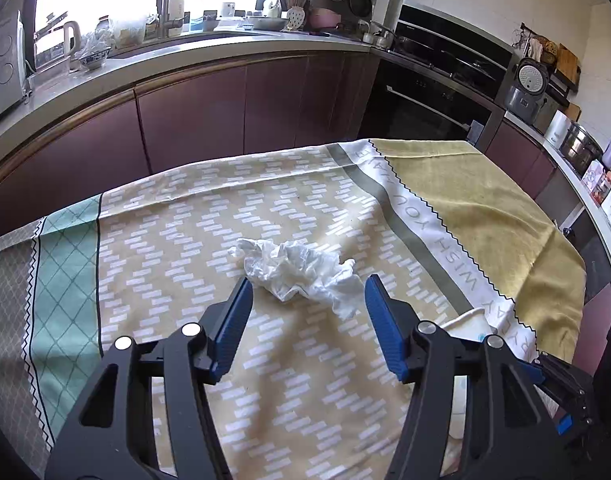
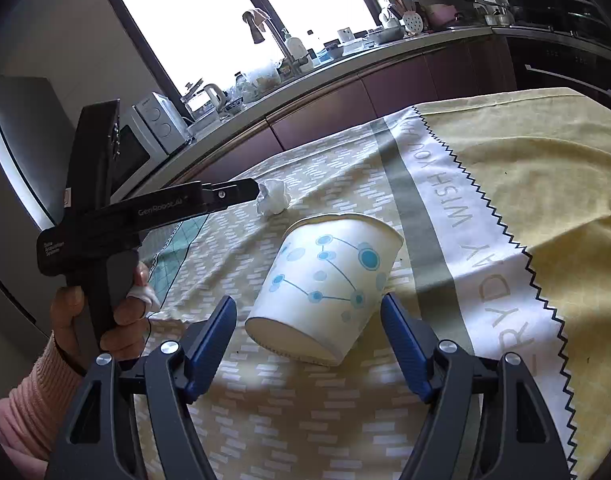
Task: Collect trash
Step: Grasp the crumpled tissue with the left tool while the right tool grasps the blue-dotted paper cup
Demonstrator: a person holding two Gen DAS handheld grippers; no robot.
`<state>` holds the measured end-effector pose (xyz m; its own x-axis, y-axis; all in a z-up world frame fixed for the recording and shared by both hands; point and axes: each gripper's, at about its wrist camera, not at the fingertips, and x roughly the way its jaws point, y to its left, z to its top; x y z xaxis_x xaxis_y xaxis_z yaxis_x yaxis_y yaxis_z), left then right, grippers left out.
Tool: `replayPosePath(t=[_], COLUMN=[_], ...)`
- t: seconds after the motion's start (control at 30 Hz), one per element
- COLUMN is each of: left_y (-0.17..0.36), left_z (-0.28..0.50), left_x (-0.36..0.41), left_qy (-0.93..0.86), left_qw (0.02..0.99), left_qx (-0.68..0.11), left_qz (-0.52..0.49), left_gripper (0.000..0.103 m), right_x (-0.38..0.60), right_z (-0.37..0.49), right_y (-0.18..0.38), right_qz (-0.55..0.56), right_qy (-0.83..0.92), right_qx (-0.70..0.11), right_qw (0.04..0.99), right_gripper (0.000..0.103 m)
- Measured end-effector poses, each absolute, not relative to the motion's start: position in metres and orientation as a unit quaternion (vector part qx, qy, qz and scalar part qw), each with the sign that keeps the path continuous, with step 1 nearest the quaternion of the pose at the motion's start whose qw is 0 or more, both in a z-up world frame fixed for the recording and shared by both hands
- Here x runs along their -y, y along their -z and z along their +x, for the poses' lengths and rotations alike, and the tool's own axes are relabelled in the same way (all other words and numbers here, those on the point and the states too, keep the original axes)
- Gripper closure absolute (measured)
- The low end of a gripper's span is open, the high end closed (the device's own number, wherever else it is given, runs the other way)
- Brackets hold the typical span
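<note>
the crumpled white tissue point(image 1: 297, 276) lies on the patterned cloth point(image 1: 185, 240) covering the counter, just ahead of the left gripper point(image 1: 308, 300), whose blue pads stand well apart, 1 on each side of the near end of the wad without pressing it. the paper cup point(image 2: 325, 288) lies tipped on its side, base toward the camera, between the spread fingers of the right gripper point(image 2: 308, 320), which also holds nothing. to take the tissue well, the left gripper should probably ease forward so the pads straddle the thick middle of the wad, not its thin trailing tail, then close low but clear of the cloth so no fabric is pinched. for the cup, the right pads should likely meet its wall a little beyond the base and squeeze gently, since thin paper would buckle and a round side could roll away.
</note>
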<state>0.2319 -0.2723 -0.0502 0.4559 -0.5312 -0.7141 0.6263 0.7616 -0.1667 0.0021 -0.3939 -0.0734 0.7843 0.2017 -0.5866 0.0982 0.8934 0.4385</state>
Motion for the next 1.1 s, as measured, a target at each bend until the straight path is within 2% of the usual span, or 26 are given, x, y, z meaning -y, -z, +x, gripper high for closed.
replayPosePath(t=[0.27,0.33,0.53,0.63,1.1], left_y=[0.074,0.08,0.082,0.08,0.042], left_z=[0.27,0.274,0.271,0.264,0.203], left_x=[0.286,0.286,0.282,0.276,0.215], left_qy=[0.331,0.335,0.334,0.338,0.359], left_qw=[0.832,0.826,0.829,0.831,0.848], left_qx=[-0.443,-0.451,-0.448,-0.441,-0.39], left_qz=[0.039,0.031,0.028,0.028,0.017], left_gripper=[0.047,0.061,0.083,0.088,0.091], right_x=[0.4,0.401,0.403,0.405,0.401], right_z=[0.005,0.006,0.005,0.005,0.002], right_y=[0.077,0.077,0.077,0.078,0.07], right_qz=[0.237,0.24,0.244,0.252,0.261], right_qy=[-0.037,-0.041,-0.044,-0.049,-0.063], right_qx=[-0.331,-0.332,-0.33,-0.329,-0.314], right_qw=[0.913,0.911,0.911,0.909,0.911], right_gripper=[0.036,0.037,0.037,0.038,0.041])
